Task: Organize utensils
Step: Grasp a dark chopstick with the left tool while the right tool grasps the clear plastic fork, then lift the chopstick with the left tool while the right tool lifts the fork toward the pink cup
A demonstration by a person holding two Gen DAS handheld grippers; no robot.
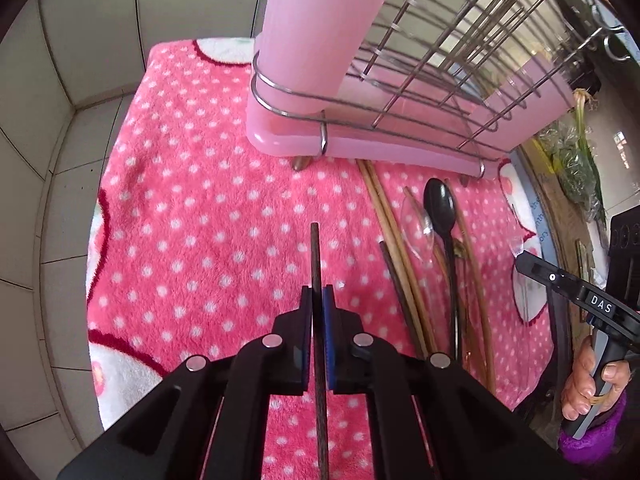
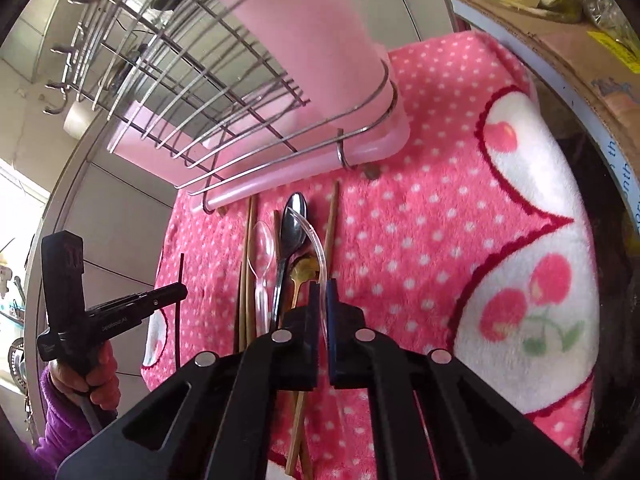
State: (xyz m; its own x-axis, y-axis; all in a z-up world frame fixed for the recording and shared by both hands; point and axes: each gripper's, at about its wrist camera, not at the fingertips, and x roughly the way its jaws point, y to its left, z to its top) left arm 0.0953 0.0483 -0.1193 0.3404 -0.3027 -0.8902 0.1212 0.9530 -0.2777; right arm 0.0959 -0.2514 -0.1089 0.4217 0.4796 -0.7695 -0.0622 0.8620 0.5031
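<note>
L wrist view: left gripper (image 1: 318, 294) pinches a dark chopstick (image 1: 316, 256), long axis straight ahead toward the pink holder (image 1: 320, 32). R wrist view: right gripper (image 2: 323, 290) clamps a clear spoon (image 2: 314, 236) — bowl forward, rack (image 2: 240, 148) just beyond.

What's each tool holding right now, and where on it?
Left tool: dark chopstick, gripped partway along its length. Right tool: clear plastic spoon, gripped on its handle.
</note>
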